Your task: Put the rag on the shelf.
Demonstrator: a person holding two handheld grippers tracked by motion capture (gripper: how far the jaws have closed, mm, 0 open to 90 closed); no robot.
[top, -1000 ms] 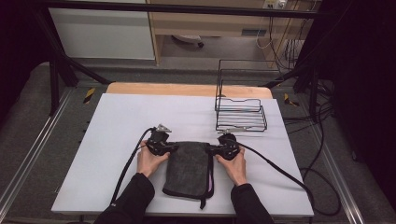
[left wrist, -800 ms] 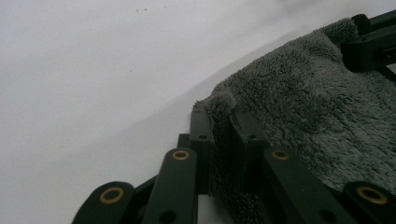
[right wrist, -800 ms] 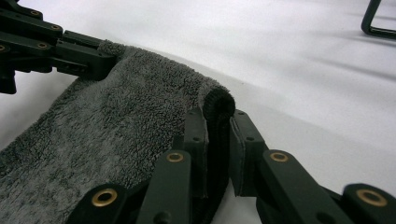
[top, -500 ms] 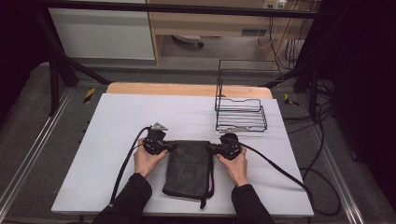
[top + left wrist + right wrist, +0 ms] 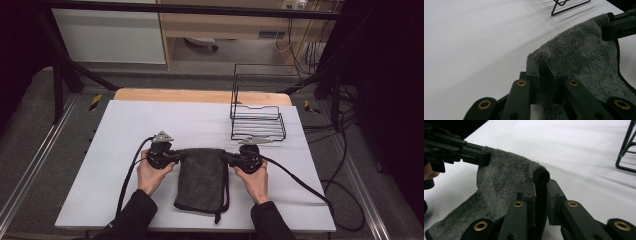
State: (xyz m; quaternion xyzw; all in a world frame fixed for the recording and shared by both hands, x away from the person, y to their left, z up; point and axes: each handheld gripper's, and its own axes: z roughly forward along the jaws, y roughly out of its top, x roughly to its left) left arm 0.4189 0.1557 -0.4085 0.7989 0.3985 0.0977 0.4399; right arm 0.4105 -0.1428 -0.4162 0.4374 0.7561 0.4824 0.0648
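Towel point(image 5: 202, 179) corners hidden in L claw point(image 5: 542, 72), R claw point(image 5: 540, 191)

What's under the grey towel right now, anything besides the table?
The grey towel lies on the white table, its far corners lifted in the left gripper and right gripper. Whatever lies beneath its flat part is covered.

Folded grey towel point(image 5: 202, 177), far edge seemingly lifted
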